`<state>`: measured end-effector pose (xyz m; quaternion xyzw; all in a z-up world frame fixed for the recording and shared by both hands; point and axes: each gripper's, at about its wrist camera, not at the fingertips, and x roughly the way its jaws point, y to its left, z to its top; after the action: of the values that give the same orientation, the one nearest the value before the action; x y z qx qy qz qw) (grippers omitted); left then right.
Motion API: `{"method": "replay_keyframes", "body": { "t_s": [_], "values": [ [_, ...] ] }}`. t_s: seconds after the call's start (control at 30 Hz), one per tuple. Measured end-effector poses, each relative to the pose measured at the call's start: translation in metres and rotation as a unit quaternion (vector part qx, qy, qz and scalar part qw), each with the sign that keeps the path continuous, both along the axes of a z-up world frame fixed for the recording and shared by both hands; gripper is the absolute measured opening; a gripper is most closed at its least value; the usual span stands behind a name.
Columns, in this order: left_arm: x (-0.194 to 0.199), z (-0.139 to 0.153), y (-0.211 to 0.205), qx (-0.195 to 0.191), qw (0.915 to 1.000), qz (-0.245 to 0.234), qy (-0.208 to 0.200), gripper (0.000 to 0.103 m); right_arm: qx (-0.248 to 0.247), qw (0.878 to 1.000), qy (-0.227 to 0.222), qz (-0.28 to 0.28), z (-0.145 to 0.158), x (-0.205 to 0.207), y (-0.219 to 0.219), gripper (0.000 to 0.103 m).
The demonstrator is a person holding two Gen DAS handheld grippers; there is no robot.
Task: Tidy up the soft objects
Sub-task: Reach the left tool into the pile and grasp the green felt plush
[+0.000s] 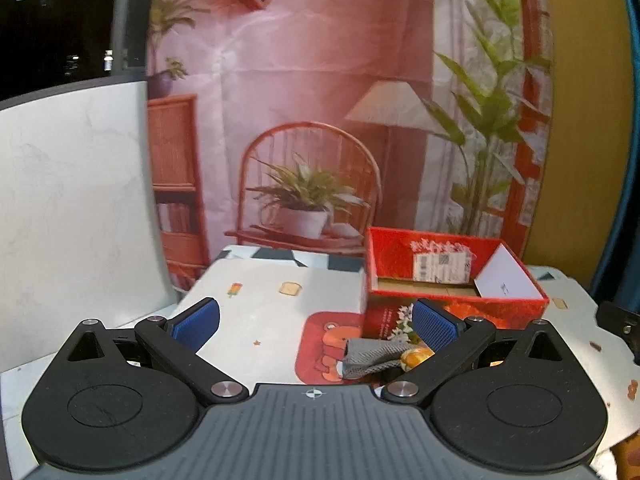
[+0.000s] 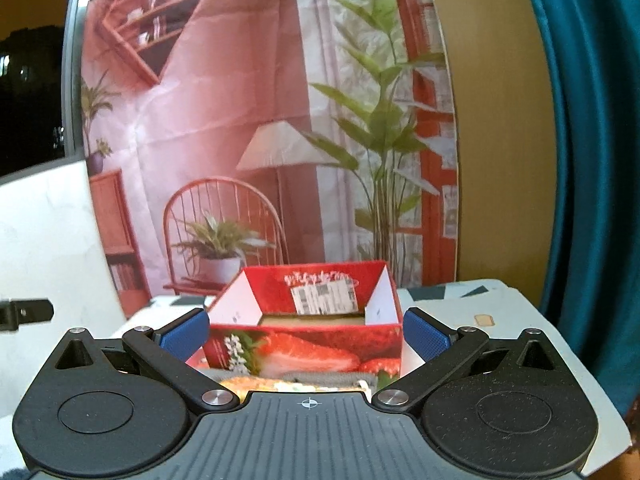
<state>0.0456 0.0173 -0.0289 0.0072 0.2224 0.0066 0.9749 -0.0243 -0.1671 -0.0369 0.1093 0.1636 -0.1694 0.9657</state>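
Observation:
A red open-topped box (image 1: 452, 276) printed with strawberries stands on the table; in the right wrist view the box (image 2: 304, 344) is straight ahead, close. In front of it lie a grey knitted cloth (image 1: 372, 356) and an orange-yellow soft object (image 1: 414, 358) on a red cartoon mat (image 1: 320, 344). My left gripper (image 1: 316, 322) is open, above the table, left of the box, its right finger beside the cloth. My right gripper (image 2: 306, 334) is open, jaws either side of the box front. The soft objects (image 2: 256, 384) peek just below it.
A white tablecloth with small prints (image 1: 264, 308) covers the table. A white panel (image 1: 72, 208) stands at the left. A printed room backdrop (image 1: 304, 120) hangs behind. A teal curtain (image 2: 592, 160) hangs at the right. The other gripper's body (image 1: 620, 320) shows at the right edge.

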Motion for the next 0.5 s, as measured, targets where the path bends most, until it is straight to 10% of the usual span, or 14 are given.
{"method": "replay_keyframes", "body": {
  "t_s": [0.5],
  "values": [
    [0.035,-0.080,0.045,-0.027,0.9965,-0.010,0.078,0.099,-0.007,0.991,0.071,0.117,-0.084,0.067,0.052,0.103]
  ]
}}
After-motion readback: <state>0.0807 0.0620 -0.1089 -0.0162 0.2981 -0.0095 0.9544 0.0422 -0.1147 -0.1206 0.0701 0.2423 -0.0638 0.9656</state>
